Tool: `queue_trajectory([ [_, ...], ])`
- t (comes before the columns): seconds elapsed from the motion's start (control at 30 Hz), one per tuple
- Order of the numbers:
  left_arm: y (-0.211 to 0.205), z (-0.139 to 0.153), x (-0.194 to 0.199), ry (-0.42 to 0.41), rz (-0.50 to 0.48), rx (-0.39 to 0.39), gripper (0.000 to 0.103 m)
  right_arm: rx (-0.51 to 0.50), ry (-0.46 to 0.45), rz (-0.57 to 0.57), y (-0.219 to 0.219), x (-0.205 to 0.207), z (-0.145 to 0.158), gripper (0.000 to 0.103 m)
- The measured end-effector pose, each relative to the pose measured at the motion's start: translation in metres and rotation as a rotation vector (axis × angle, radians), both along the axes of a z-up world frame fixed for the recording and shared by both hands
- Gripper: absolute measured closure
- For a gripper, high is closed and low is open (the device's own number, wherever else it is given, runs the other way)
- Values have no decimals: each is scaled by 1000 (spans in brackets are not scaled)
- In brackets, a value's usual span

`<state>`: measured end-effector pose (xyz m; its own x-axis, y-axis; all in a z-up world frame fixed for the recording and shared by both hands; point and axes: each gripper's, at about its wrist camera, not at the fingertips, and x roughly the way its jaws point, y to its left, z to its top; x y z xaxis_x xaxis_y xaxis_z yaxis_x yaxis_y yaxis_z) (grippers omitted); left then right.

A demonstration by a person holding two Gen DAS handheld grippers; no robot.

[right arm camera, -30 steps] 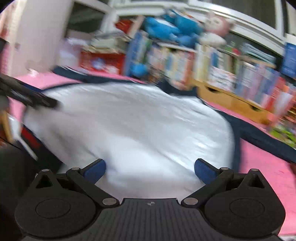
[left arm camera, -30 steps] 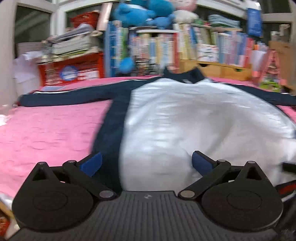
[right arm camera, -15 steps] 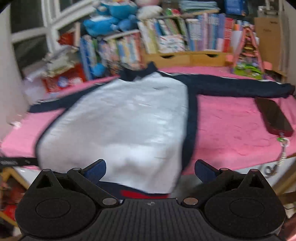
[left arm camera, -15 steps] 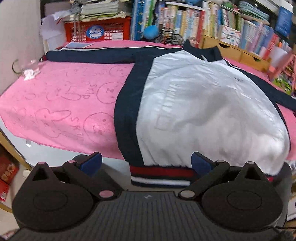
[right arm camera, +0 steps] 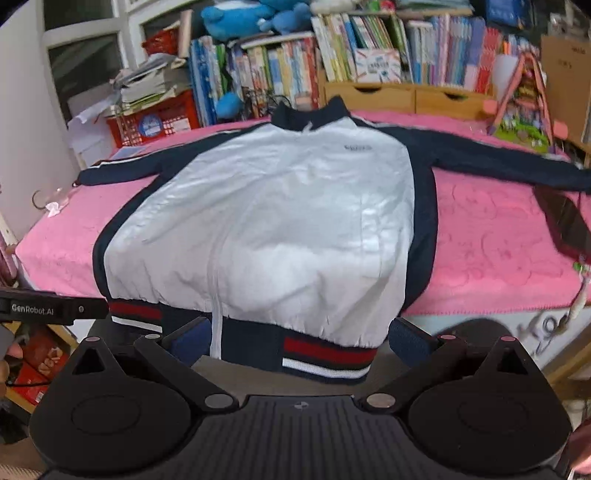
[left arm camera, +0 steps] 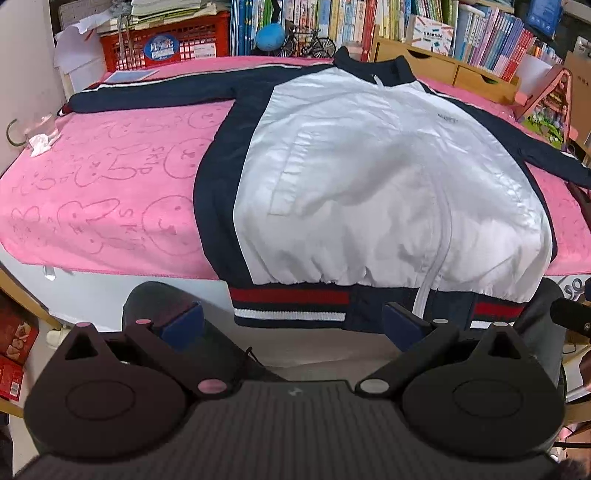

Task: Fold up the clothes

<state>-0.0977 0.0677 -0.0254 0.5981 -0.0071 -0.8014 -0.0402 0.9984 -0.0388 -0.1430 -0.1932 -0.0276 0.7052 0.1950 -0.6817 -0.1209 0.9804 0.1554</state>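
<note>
A white jacket (left arm camera: 369, 177) (right arm camera: 280, 221) with navy sleeves and collar lies face up on the pink blanket (left arm camera: 110, 184) (right arm camera: 491, 243), both sleeves spread sideways. Its red, white and navy hem (left arm camera: 291, 304) (right arm camera: 325, 354) hangs over the table's near edge. My left gripper (left arm camera: 291, 319) is open, held back from the hem's left part, nothing between its fingers. My right gripper (right arm camera: 299, 339) is open just in front of the hem's right half, also holding nothing. The left gripper's body (right arm camera: 51, 310) shows at the left of the right wrist view.
A dark phone (right arm camera: 565, 221) with a strap lies on the blanket at the right. Bookshelves (left arm camera: 369, 26), wooden drawers (right arm camera: 399, 98), a red crate (left arm camera: 166, 44) and a pink toy stand (right arm camera: 521, 107) line the far side. A crumpled tissue (left arm camera: 40, 142) sits at the left edge.
Both grippers have pulled back and risen from low over the jacket to in front of the table edge. The hanging hem has come into view. The jacket lies as before.
</note>
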Motion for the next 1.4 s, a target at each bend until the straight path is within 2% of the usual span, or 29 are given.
queue_trajectory([
  [0.43,-4,-2,-1,11,-8,13,0,26,59,-17,-2,1,-8,0],
  [0.77,-6,-4,-1,17,-13,17,0,8,75,17,7,2,-13,0],
  [1.03,-9,-19,3,8,-39,41,0,7,138,15,5,9,-39,0],
  [1.13,-12,-12,18,-76,-72,55,0,0,54,-34,-5,15,-35,0],
  [1.27,-24,2,56,-222,-106,93,0,0,-209,-78,-18,36,-20,0],
  [1.33,-32,6,80,-281,-112,116,0,-11,-296,-79,-19,57,-16,0],
  [1.37,-37,4,91,-282,-107,126,0,-15,-321,-80,-19,70,-14,0],
  [1.4,-42,0,100,-277,-107,130,0,-18,-310,-83,-18,87,-11,0],
])
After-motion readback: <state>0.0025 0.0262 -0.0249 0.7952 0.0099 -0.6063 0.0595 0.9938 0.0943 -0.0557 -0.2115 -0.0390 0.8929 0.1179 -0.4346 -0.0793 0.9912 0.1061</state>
